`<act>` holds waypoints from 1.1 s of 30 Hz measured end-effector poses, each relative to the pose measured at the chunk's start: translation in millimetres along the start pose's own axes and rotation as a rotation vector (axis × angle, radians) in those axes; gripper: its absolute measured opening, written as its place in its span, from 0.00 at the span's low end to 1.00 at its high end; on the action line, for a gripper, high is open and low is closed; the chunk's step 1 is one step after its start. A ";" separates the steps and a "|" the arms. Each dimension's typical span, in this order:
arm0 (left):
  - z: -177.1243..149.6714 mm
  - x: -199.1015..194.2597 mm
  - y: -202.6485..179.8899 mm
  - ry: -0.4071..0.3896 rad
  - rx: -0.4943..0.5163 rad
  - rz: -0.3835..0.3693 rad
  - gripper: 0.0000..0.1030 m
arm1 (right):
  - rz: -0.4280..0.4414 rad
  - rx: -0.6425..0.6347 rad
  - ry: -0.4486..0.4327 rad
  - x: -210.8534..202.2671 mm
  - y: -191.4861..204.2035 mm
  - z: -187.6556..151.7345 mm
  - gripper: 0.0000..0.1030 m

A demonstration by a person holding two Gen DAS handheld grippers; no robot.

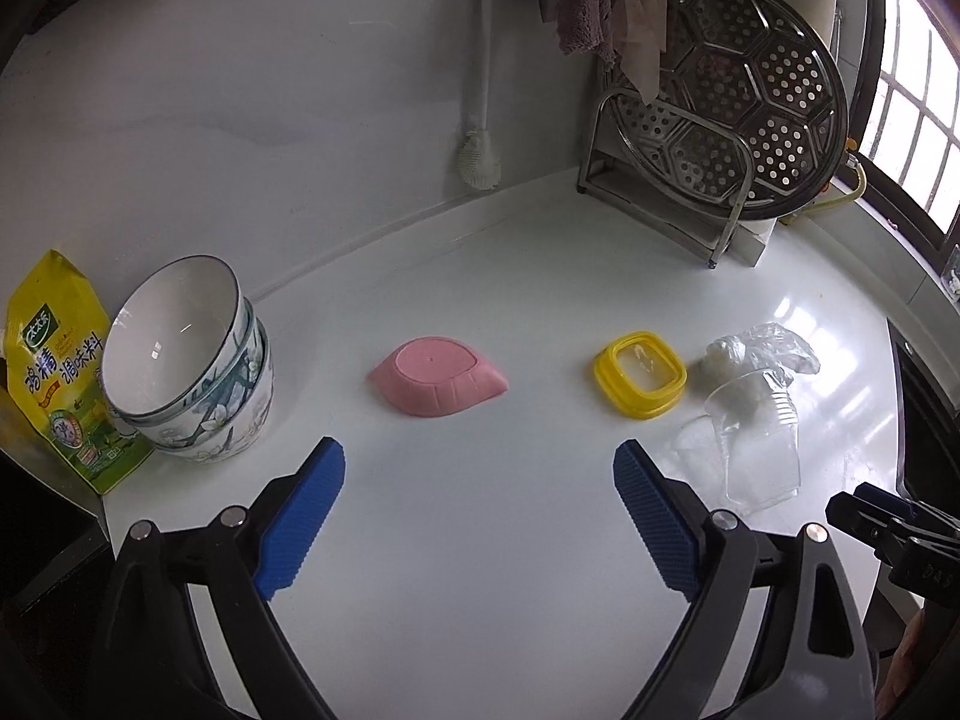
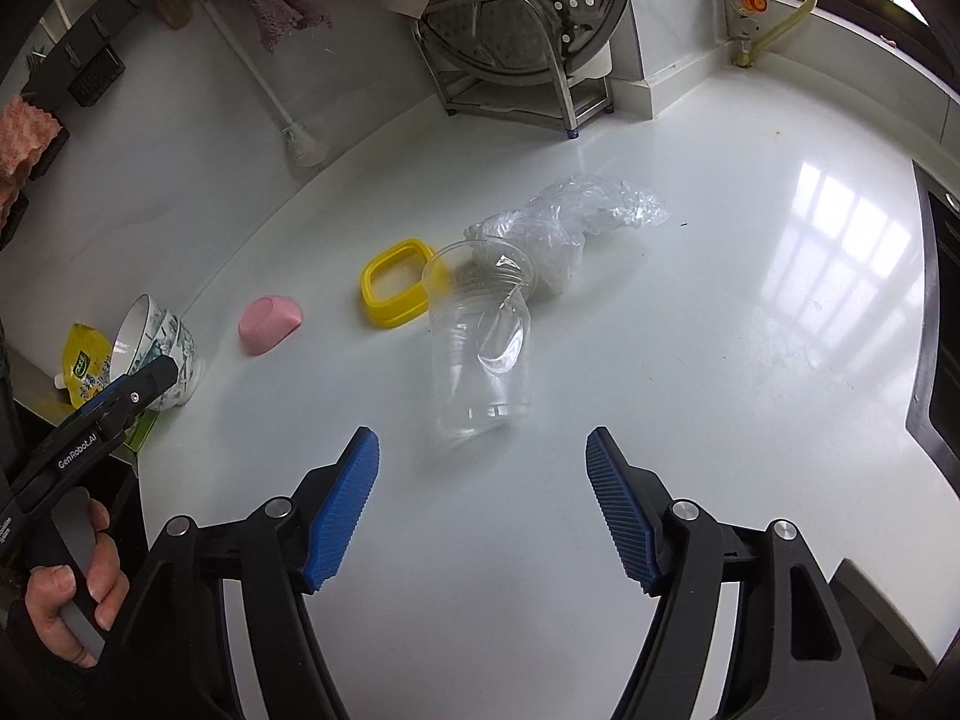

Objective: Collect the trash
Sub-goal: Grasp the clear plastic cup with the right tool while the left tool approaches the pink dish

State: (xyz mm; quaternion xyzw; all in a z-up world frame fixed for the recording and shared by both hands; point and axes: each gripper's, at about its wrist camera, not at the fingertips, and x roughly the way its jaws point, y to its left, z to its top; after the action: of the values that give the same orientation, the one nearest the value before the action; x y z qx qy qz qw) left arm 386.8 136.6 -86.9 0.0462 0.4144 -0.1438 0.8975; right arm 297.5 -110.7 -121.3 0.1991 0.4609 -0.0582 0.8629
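Note:
A crushed clear plastic cup [image 2: 480,336] lies on its side on the white counter [image 2: 690,330], just ahead of my open, empty right gripper [image 2: 483,450]. Behind it sits a crumpled clear plastic bag [image 2: 576,210]. A yellow lid [image 2: 396,288] lies to the cup's left. In the left wrist view the cup [image 1: 750,444] and bag [image 1: 762,348] are at the right, the yellow lid [image 1: 641,373] beside them. My left gripper [image 1: 480,462] is open and empty, facing an overturned pink dish [image 1: 438,384].
Stacked patterned bowls [image 1: 192,366] and a yellow seasoning packet [image 1: 54,360] stand at the left. A metal rack with a perforated steamer plate [image 1: 750,108] stands at the back right. A white brush [image 1: 480,156] leans on the wall. A dark sink edge [image 2: 942,330] is at the right.

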 end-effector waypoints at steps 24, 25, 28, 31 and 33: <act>17.1 89.1 20.3 0.070 0.008 -0.043 0.90 | -0.126 0.029 0.073 84.9 13.7 25.7 0.72; 17.9 91.4 21.3 0.071 -0.001 -0.040 0.90 | -0.127 0.027 0.071 86.0 13.7 25.6 0.72; 20.4 98.6 24.9 0.071 -0.025 -0.030 0.91 | -0.130 0.019 0.058 86.9 15.0 25.5 0.71; 22.6 106.4 27.9 0.079 -0.052 -0.020 0.91 | -0.125 -0.001 0.042 86.8 17.2 26.0 0.70; 24.1 111.3 30.3 0.082 -0.070 -0.013 0.91 | -0.124 -0.022 0.036 87.1 19.0 26.5 0.60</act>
State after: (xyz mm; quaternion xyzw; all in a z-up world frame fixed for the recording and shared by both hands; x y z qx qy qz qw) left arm 481.8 136.1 -156.6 0.0183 0.4560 -0.1330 0.8798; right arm 372.9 -96.6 -173.9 0.1617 0.4884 -0.1027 0.8513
